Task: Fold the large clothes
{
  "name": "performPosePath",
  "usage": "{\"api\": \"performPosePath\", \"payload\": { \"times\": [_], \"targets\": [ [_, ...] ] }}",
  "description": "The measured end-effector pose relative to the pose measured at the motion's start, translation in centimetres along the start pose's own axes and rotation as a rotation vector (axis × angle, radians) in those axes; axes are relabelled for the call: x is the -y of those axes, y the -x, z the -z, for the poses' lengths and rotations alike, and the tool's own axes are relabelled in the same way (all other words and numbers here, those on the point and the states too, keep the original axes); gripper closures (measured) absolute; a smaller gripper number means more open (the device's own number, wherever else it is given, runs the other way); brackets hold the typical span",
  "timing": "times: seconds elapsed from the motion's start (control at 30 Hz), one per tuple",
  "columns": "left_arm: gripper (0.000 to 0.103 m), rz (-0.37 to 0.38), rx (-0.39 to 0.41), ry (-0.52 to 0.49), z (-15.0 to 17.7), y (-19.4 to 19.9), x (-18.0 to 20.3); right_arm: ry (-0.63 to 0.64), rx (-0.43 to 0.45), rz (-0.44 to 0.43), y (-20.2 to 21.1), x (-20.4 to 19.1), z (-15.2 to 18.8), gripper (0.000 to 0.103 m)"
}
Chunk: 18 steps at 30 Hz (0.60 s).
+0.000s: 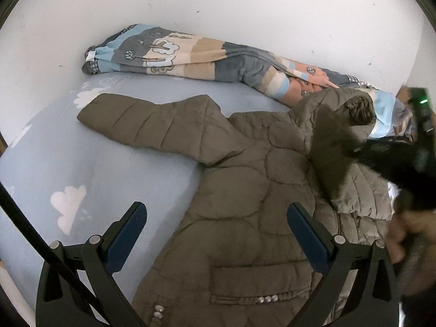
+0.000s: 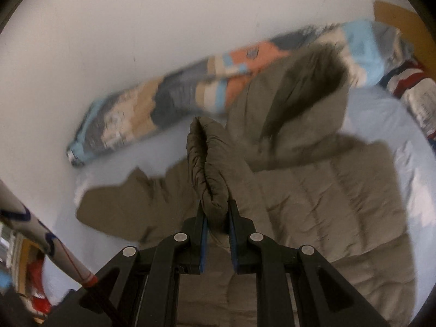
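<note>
An olive quilted puffer jacket (image 1: 239,190) lies spread on a pale blue bed sheet (image 1: 68,163), one sleeve (image 1: 147,125) stretched out to the left and its fur-trimmed hood (image 1: 338,136) at the upper right. My left gripper (image 1: 216,212) hovers open over the jacket's body, nothing between its fingers. My right gripper (image 2: 217,204) is shut on the bunched cuff of the other jacket sleeve (image 2: 209,163), holding it over the jacket (image 2: 327,204). In the left wrist view the right gripper's dark body and the hand holding it show blurred at the right edge.
A rolled quilt (image 1: 207,54) in blue, grey, beige and pink lies along the white wall (image 1: 218,5) behind the jacket. The bed's corner meets the wall at the left. Red, white and navy fabric (image 2: 414,90) lies at the far right of the bed.
</note>
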<state>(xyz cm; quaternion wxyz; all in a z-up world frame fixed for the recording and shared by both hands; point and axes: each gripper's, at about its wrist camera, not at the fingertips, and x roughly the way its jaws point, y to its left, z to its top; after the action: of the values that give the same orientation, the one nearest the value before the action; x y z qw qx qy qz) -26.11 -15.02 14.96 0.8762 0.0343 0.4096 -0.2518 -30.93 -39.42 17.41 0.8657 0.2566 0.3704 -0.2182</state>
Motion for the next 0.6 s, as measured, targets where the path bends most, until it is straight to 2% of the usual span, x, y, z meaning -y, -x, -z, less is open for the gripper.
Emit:
{"api": "performPosePath", "payload": {
  "times": [0.07,0.13,0.17,0.2,0.3,0.4,0.47,0.6],
  "targets": [
    [0.0,0.004,-0.001,-0.003,0.0,-0.1,0.1,0.007,-0.016,0.004,-1.7,-0.1,0.6,0.088],
    [0.0,0.006,-0.004,-0.007,0.0,-0.3,0.2,0.003,-0.04,0.007,-3.3,-0.1,1.5,0.077],
    [0.0,0.006,-0.008,-0.009,0.1,-0.4,0.4,0.0,-0.061,0.001,-3.8,-0.1,1.8,0.051],
    [0.0,0.006,-0.012,-0.01,0.0,-0.5,0.4,0.002,-0.084,-0.005,-4.4,-0.1,2.1,0.033],
    [0.0,0.009,-0.02,-0.003,0.0,-0.7,0.6,0.053,-0.08,-0.044,-3.6,0.0,2.2,0.033],
    [0.0,0.004,-0.03,0.0,0.0,-1.1,0.8,0.068,-0.01,-0.078,-0.7,1.7,1.1,0.033],
    [0.0,0.005,-0.043,0.003,0.1,-1.5,1.0,0.031,0.032,-0.046,0.7,3.7,0.0,0.032],
    [0.0,-0.002,-0.058,-0.014,0.4,-2.1,1.7,-0.091,0.076,0.043,2.4,11.0,-1.6,0.03]
  ]
}}
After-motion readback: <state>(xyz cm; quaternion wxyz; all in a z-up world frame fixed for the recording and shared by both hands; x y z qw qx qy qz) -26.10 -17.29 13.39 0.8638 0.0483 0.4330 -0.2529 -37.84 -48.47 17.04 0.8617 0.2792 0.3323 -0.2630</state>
